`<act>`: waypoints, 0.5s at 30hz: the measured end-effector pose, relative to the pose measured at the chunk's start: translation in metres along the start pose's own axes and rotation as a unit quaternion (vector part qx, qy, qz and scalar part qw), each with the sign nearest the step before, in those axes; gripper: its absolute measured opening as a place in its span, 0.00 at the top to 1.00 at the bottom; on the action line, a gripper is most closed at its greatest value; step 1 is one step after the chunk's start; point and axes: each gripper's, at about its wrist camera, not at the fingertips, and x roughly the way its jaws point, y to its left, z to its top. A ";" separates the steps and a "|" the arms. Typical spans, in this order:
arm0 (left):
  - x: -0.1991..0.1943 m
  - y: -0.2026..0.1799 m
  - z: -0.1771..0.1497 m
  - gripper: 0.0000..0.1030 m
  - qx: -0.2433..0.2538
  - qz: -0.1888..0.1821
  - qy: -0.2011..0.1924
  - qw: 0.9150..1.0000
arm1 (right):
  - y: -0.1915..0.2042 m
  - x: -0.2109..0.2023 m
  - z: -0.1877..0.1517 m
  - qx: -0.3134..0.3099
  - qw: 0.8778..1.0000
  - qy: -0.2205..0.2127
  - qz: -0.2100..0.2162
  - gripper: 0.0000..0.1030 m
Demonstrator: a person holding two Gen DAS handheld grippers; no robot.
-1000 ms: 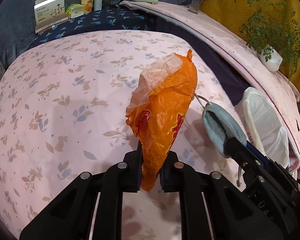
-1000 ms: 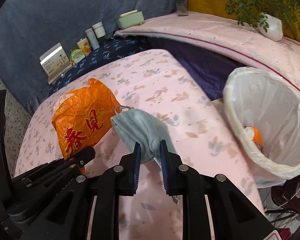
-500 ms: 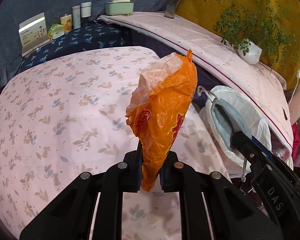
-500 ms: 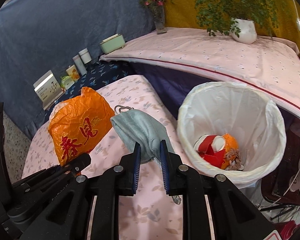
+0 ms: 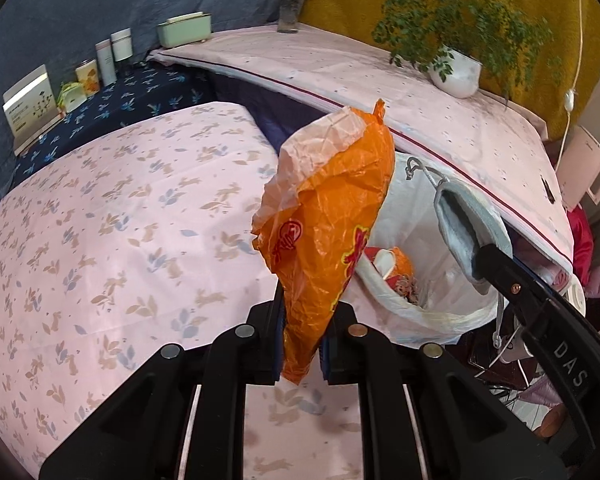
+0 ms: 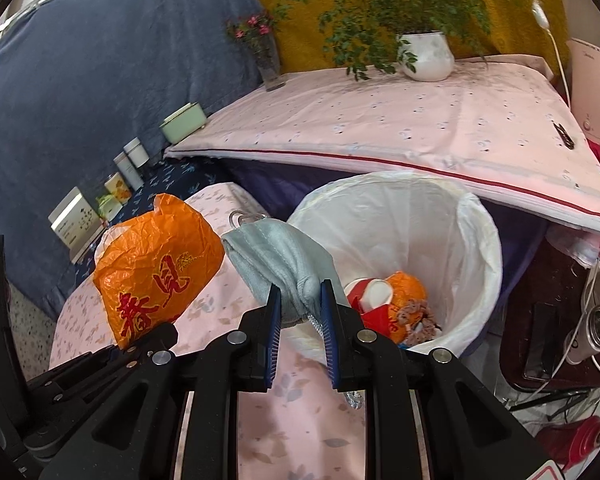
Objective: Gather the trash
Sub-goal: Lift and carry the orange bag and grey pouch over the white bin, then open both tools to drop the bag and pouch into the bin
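Both tools have swung off the middle of the table (image 5: 112, 240) toward the bin since a second ago: back then the left view showed mostly tablecloth and only an edge of the liner, now the white-lined trash bin (image 6: 476, 240) fills the centre of the right view. Left tool (image 5: 300, 344) is clamped on the crumpled orange plastic bag (image 5: 332, 216), which sticks up out of the jaws, clear of the table. Right tool (image 6: 300, 320) is clamped on the grey face mask (image 6: 280, 256), one ear loop (image 6: 238, 216) showing at the far end and a cord trailing below the pads. Grips look unchanged across the frames, nothing slipping. Bin sits off the table's corner, below the pink-sheeted bed (image 6: 420, 120), and already holds red and orange scraps (image 6: 392, 300). In the left view the mask (image 5: 464, 220) appears over the bin opening; the bag looks near the table's edge, just short of the rim, though the fisheye makes that hard to call. My read: transport is nearly done and the drop is next. Right side looks ready first, left probably needs a bit more travel over the opening. Risk: both items are light, so the bag may cling to the pads or drift, and the mask cord could snag on a finger at release.
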 end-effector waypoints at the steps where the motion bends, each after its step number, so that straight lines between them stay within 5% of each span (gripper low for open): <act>1: 0.001 -0.006 0.000 0.88 0.005 -0.002 0.001 1.000 | -0.005 -0.002 0.001 0.004 1.000 -0.002 -0.001 0.82; 15: 0.018 -0.065 0.006 0.88 0.056 -0.021 0.017 0.998 | -0.060 -0.008 0.008 0.047 0.999 -0.011 -0.018 0.82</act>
